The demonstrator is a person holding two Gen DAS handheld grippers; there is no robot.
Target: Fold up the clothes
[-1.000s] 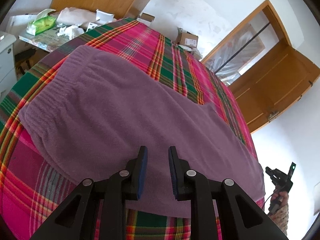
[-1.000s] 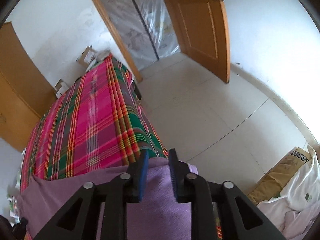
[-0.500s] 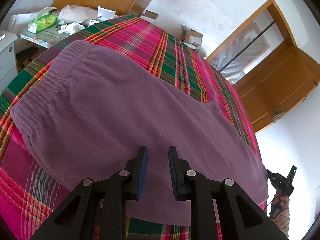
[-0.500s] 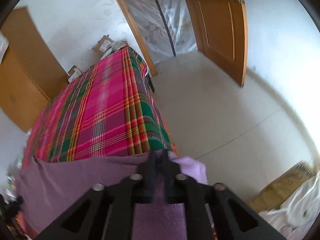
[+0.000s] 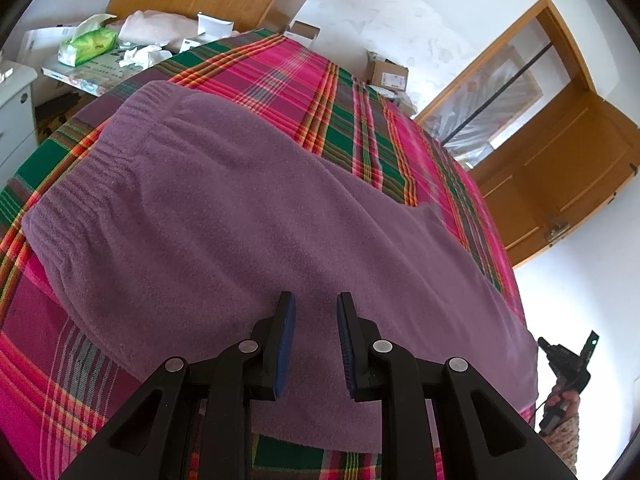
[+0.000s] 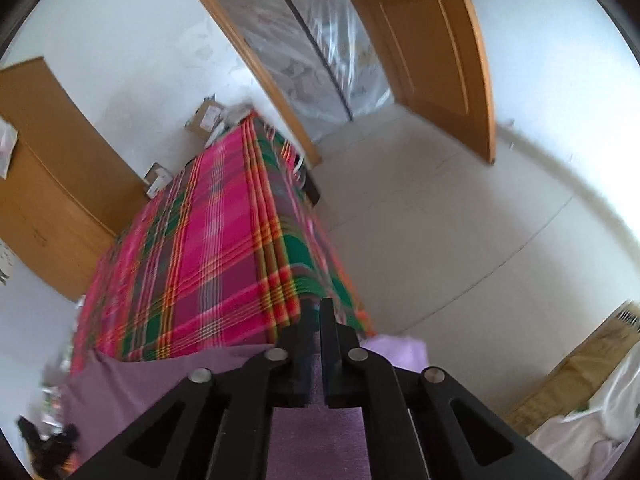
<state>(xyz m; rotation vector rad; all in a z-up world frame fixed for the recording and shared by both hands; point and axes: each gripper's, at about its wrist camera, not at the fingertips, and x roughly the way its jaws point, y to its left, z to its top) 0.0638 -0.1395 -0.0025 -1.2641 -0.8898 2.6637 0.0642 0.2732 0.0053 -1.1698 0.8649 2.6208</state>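
The right gripper [image 6: 317,312], jaws closed, pinches purple trousers [image 6: 168,384] over the plaid bedspread [image 6: 208,248].

Plain purple fleece trousers [image 5: 224,208] lie on a pink, green and orange plaid bedspread [image 5: 328,92]. The door [image 5: 560,176] is orange-brown wood.

One purple garment [image 5: 248,216] lies on one plaid-covered bed [image 5: 280,76]. Two grippers are in use: the left [image 5: 314,308], seen in its own camera, and the right [image 6: 316,312], which also shows at the edge of the left view in one hand [image 5: 562,404]. One open wooden door [image 5: 560,168] stands beyond the bed. Two cardboard boxes sit against the far wall, one larger [image 5: 387,74] and one smaller [image 5: 305,34]. One green tissue pack [image 5: 86,42] rests on one side table [image 5: 80,76]. One white drawer unit [image 5: 14,108] stands at far left.
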